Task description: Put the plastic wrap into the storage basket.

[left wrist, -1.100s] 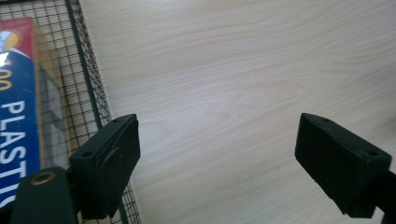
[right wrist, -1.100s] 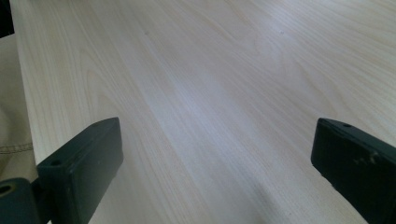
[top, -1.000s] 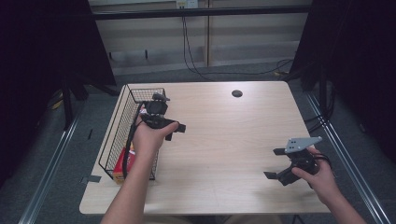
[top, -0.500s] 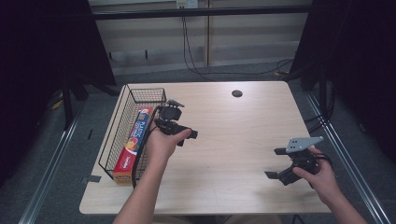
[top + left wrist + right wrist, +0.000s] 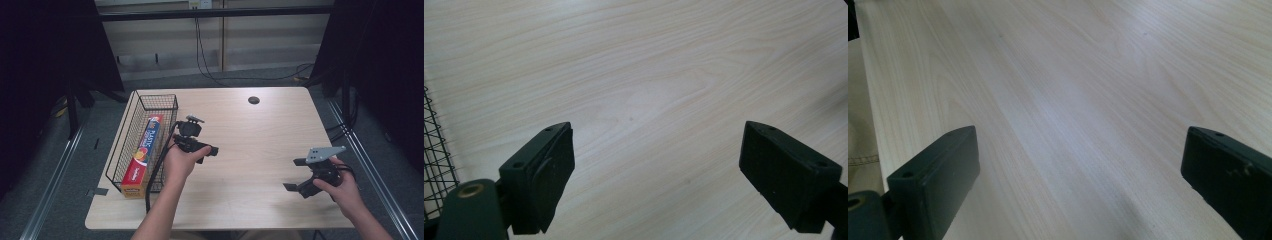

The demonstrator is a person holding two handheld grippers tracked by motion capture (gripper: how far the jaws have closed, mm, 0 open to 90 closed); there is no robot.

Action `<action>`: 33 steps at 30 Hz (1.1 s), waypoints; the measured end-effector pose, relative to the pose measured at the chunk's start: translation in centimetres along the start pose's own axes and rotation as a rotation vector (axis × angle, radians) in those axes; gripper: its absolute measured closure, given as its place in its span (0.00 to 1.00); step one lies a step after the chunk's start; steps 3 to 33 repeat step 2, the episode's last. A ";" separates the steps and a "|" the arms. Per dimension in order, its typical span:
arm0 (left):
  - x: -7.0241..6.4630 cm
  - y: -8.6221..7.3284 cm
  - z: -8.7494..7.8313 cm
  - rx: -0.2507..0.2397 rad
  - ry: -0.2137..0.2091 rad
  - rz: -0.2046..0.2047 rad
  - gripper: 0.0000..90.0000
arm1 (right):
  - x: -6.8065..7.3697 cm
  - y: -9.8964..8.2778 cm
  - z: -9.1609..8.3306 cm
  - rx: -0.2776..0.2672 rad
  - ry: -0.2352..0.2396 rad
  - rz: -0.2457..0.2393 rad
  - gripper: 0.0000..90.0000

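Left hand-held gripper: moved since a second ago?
Yes. The left hand-held gripper has shifted right, from over the wire basket onto bare table.

Two black jaws of the right gripper (image 5: 1075, 185) rise from the bottom corners of the frame, one at lower left, one at lower right, standing wide apart with nothing between them. Behind and between them spreads the pale wooden tabletop with fine grain (image 5: 1073, 90). At the left edge lies a strip of beige fabric with a stitched seam (image 5: 860, 150).
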State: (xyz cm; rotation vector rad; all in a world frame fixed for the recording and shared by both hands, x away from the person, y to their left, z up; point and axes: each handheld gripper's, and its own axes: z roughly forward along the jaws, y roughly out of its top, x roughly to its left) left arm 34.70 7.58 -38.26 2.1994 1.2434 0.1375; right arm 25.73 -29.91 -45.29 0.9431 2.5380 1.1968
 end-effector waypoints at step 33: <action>0.0 -0.1 0.2 -0.002 -0.013 -0.003 0.16 | 0.0 0.0 0.1 0.007 0.001 0.003 0.02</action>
